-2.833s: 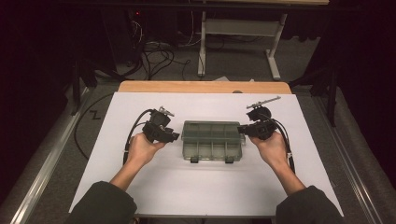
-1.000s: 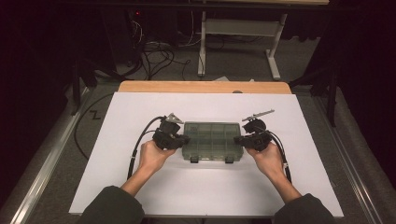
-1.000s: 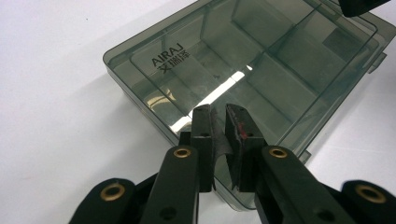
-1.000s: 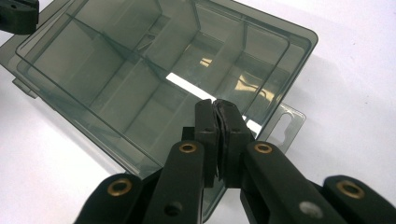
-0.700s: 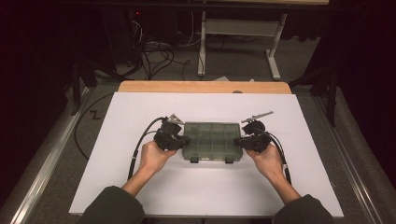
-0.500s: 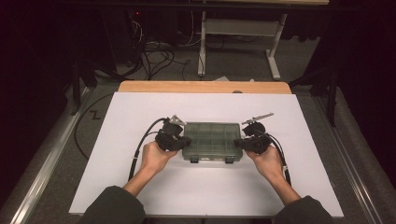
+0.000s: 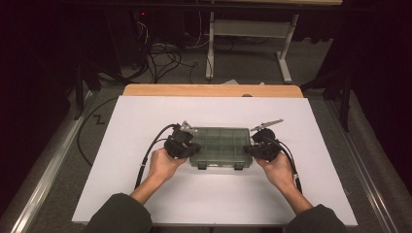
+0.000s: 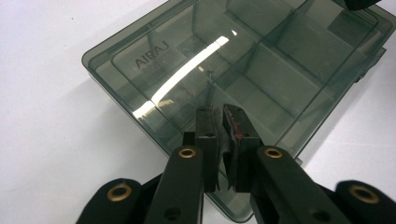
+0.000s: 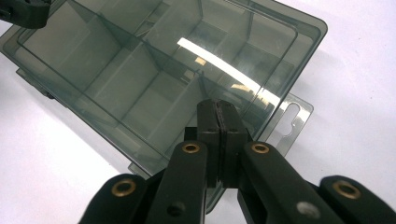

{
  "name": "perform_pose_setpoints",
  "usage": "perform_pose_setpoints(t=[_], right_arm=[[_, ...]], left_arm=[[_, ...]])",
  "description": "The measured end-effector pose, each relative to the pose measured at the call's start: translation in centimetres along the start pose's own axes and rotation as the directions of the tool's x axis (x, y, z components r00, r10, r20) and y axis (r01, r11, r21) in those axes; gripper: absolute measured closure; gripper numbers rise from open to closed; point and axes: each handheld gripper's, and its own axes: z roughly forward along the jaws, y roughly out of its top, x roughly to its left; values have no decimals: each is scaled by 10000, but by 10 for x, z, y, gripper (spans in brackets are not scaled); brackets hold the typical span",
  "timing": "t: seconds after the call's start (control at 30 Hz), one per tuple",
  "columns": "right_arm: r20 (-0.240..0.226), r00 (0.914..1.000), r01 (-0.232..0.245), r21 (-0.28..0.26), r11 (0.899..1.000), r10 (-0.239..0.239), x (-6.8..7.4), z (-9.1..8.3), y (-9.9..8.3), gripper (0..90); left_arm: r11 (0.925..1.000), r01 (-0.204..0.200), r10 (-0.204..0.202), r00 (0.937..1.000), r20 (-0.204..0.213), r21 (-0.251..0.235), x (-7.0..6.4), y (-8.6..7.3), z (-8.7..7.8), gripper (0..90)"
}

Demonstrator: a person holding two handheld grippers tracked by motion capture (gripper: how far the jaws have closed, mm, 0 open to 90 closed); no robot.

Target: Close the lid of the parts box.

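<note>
- Clear box (image 7: 221,147) lying mid-table on the white sheet (image 7: 145,116), long axis running left to right.
- Left gripper (image 7: 187,148) at its left end, right gripper (image 7: 252,149) at its right end, equally near.
- Both jaw pairs pressed together, holding nothing, tips over the lid.

This looks like a lab or recording room rigged for capture work. Beyond the jaws, past the far edge of the white-covered tabletop (image 7: 214,194), loose black cables (image 7: 165,56) sprawl over grey carpet (image 7: 252,73) beside the white metal legs of a bench (image 7: 248,34). Dark curtains or walls close in on both sides, and an aluminium rail (image 7: 43,179) runs along the floor left of the jaws.
</note>
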Motion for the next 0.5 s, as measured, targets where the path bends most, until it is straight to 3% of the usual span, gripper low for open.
perform_pose_setpoints(t=[0.2, 0.5], right_arm=[[22, 10000, 53, -54, 10000, -53, 1, -1, 0, 900], [-10, 10000, 80, -359, 9993, -80, 2, -10, 1, 867]], left_arm=[[9998, 121, -118, 9998, 143, -158, 0, 0, -2, 838], [9995, -7, 12, 9999, 157, -325, 0, 3, -9, 768]])
